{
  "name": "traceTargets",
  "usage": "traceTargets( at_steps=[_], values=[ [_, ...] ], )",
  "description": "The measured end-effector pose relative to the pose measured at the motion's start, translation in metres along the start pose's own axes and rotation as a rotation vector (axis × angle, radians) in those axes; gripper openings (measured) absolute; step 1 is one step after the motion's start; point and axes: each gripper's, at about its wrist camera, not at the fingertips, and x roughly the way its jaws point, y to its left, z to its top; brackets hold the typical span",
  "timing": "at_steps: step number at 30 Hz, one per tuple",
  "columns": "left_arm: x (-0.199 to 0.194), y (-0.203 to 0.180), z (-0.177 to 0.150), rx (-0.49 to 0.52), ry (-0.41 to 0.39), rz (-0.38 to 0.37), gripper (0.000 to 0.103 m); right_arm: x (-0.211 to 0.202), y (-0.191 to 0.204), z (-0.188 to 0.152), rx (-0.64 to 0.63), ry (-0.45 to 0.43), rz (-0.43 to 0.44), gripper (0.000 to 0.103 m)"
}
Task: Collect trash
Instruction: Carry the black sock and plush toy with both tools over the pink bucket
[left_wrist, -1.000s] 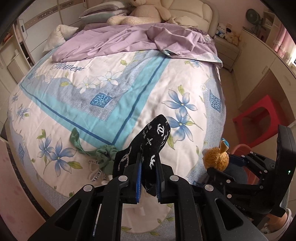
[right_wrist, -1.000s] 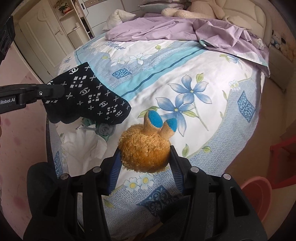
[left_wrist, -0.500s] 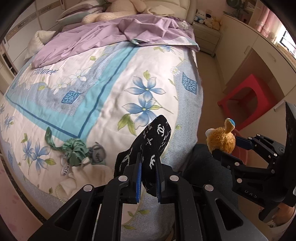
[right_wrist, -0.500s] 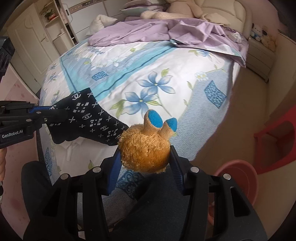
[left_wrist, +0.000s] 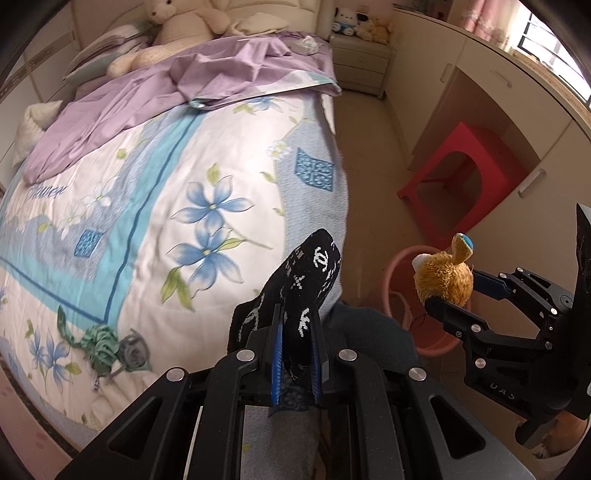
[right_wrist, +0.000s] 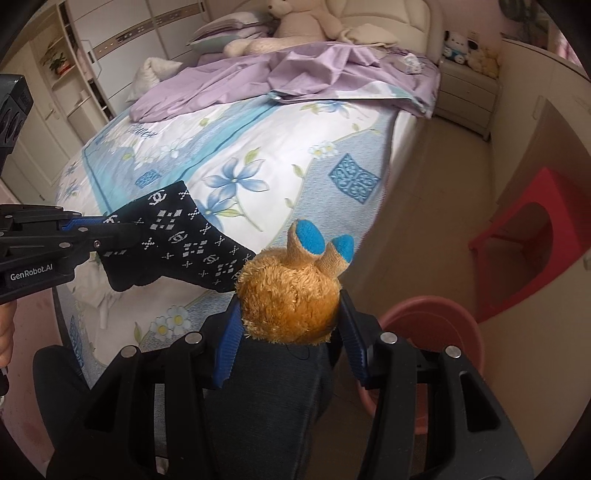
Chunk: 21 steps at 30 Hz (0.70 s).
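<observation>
My left gripper (left_wrist: 295, 354) is shut on a black sock with white logos (left_wrist: 306, 273), held in the air over the bed's foot corner; the sock also shows in the right wrist view (right_wrist: 177, 240). My right gripper (right_wrist: 288, 332) is shut on a fuzzy orange plush toy with blue-tipped ears (right_wrist: 291, 291), also seen in the left wrist view (left_wrist: 443, 277). A pink basin (right_wrist: 432, 321) stands on the floor below and to the right of the plush; its rim shows in the left wrist view (left_wrist: 395, 262).
The bed (left_wrist: 155, 206) with a floral quilt fills the left. A green crumpled cloth (left_wrist: 101, 343) and white cloth lie near its foot edge. A red stool (left_wrist: 465, 162) stands by the cabinets. My dark-trousered legs are below the grippers.
Both grippers have swung right, away from the bed towards the floor side. The pink basin and red stool have come closer into view. Both grips are unchanged.
</observation>
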Motion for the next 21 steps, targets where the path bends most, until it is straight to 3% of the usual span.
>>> traceTargets(
  at_steps=[21],
  values=[
    [0.038,-0.153,0.038,0.272,0.038,-0.146,0.013,-0.039,-0.119,-0.048,0.266,-0.043,-0.186,0.048]
  ],
)
